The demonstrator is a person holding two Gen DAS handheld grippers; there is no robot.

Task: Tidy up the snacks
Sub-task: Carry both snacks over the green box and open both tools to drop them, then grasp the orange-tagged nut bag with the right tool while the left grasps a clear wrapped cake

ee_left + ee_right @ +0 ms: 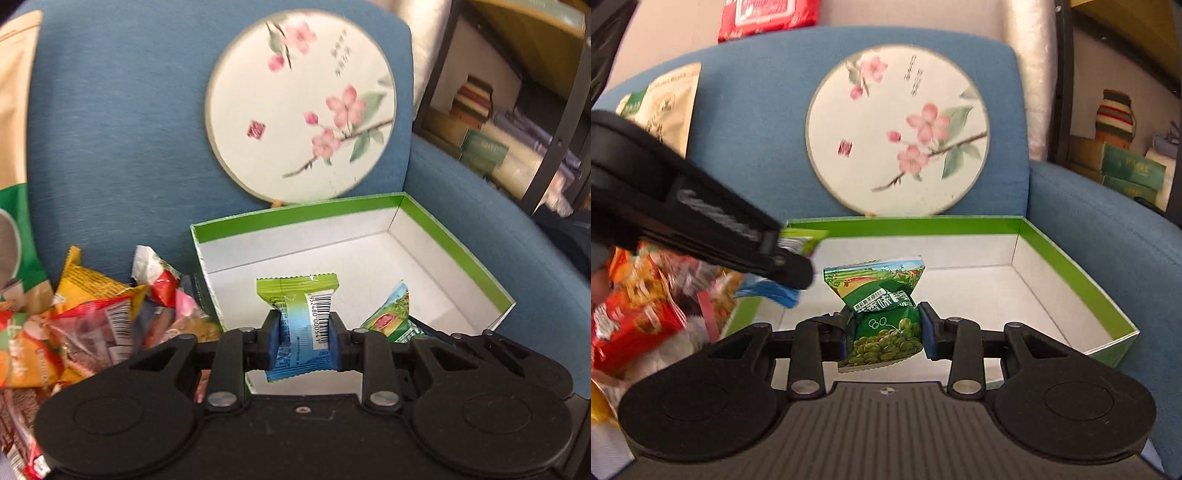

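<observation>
Two tongs point(303, 334) point(886, 334), one snack packet point(301, 317) point(886, 325) each; one green-rimmed box point(458, 251).

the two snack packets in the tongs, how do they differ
The left tongs hold a green-and-blue packet showing its barcode side. The right tongs hold a green pea packet showing its printed front with pictured peas. Both are small crimped wrappers, pinched at the middle and held over the green-rimmed box.
</observation>
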